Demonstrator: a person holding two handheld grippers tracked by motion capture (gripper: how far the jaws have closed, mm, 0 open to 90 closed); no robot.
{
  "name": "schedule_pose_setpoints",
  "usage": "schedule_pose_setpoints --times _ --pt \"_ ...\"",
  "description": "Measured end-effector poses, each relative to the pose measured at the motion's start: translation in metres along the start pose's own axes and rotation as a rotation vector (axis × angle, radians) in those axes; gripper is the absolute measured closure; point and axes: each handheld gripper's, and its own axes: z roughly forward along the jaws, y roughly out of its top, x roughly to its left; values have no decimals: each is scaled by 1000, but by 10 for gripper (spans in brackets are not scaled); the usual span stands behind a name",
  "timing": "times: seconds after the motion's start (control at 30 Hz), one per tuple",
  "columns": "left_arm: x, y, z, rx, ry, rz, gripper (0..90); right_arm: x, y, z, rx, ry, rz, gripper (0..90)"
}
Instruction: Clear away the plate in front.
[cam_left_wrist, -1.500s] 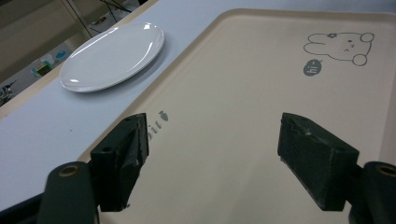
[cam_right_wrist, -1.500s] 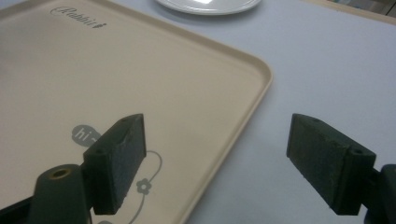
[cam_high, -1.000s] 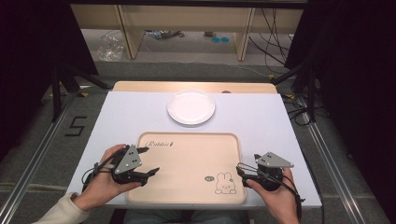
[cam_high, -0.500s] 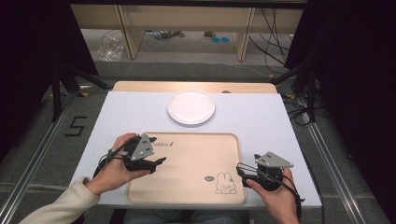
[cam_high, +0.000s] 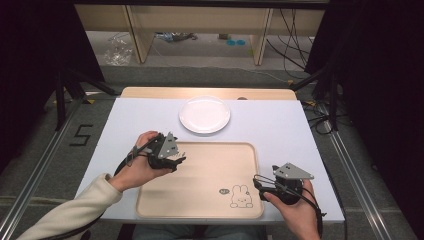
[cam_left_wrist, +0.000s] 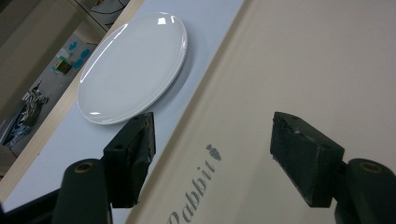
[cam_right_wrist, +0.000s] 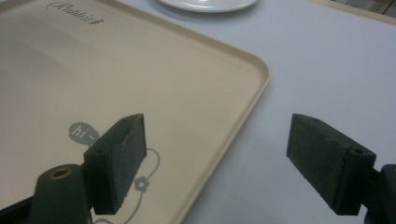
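A beige tray (cam_high: 210, 170) printed with a rabbit lies at the table's near middle. Just beyond its far edge rests a bare white plate (cam_high: 205, 114). My left gripper (cam_high: 178, 160) hovers over the tray's far-left corner, jaws aimed right. In the left gripper view the plate (cam_left_wrist: 130, 65) lies ahead of the left gripper (cam_left_wrist: 214, 128), above the tray (cam_left_wrist: 303, 56). Its jaws have just been closing a little, they stand open, and nothing is between them. My right gripper (cam_high: 258, 181) stays open at the tray's near-right corner; the right gripper (cam_right_wrist: 217, 130) straddles the tray's rim (cam_right_wrist: 261, 70).
A pale blue-white mat (cam_high: 280, 130) covers the table, with a wooden strip (cam_high: 150, 92) along its far edge. Wooden shelf legs (cam_high: 262, 45) and cables stand on the floor beyond. Metal rails (cam_high: 35, 175) run along both sides of the table.
My left hand has moved from the tray's near-left edge away and rightward, over its far-left corner toward the plate. The right hand has stayed put.
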Motion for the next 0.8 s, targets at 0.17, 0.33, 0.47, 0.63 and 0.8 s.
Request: schedule_pose_setpoints --times 0.17,0.33,0.47,0.63,0.8 --pt "9 10 19 14 -2 17 319 0 0 0 3 2 -2 210" --pt "16 19 34 28 -2 31 327 -1 0 1 1 4 -7 210" --pt "19 25 43 37 -1 43 327 -1 0 0 1 4 -6 210" --pt "24 34 63 55 3 55 332 0 -1 0 1 6 -1 211" --pt "28 40 79 74 12 79 345 -1 -1 0 4 8 0 211"
